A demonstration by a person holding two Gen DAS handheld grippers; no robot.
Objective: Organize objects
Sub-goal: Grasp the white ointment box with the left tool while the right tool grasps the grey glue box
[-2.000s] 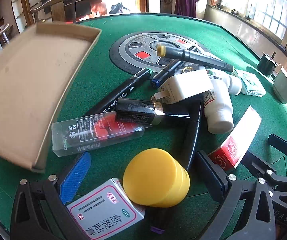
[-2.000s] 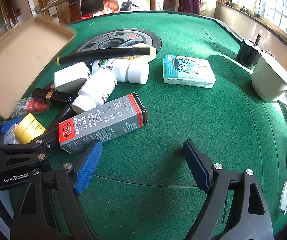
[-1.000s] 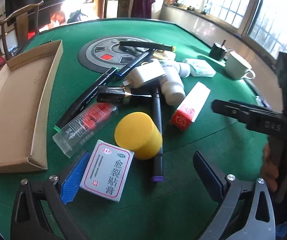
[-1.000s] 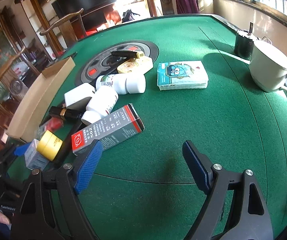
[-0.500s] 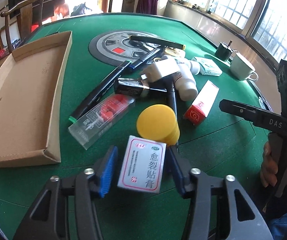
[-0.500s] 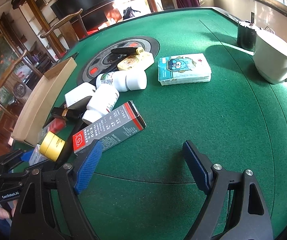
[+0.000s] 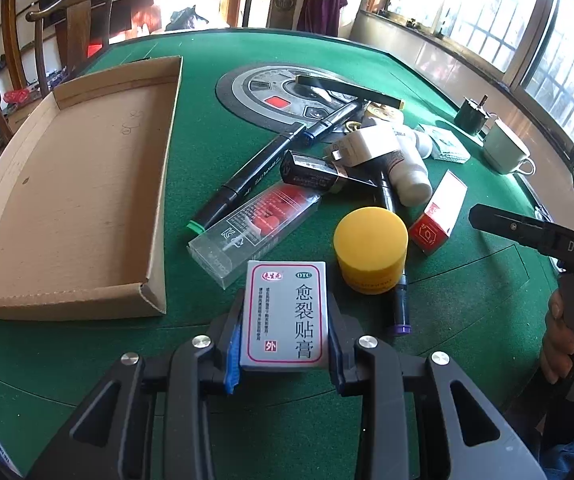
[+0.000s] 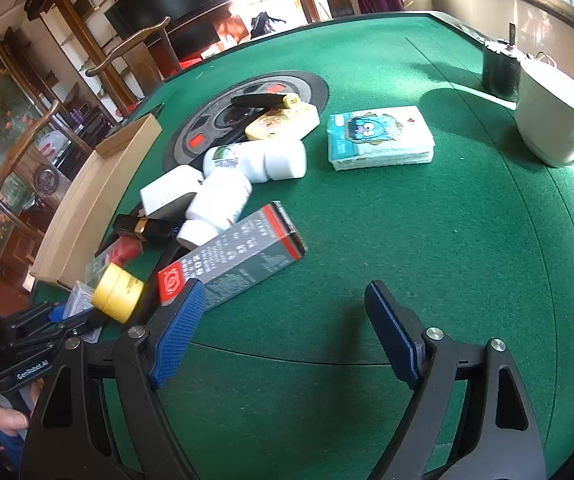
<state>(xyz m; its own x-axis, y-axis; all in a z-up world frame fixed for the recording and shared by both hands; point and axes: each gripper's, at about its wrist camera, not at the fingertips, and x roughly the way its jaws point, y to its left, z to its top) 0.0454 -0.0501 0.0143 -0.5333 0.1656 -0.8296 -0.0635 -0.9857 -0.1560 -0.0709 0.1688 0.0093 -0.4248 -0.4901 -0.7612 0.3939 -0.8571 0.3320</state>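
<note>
My left gripper is shut on a small white medicine box with a red border and Chinese print, held just above the green table. An empty cardboard tray lies to its left. A yellow jar, a clear plastic case, markers, a black tube, white bottles and a red and grey glue box lie piled ahead. My right gripper is open and empty over bare felt, next to the glue box.
A tissue pack lies right of the pile. A white cup and a dark holder stand at the far right edge. A round grey control panel sits in the table's middle. Wooden chairs stand beyond the table.
My left gripper has closed on the medicine box and lifted it slightly off the felt. My right gripper has stayed open and barely moved.
</note>
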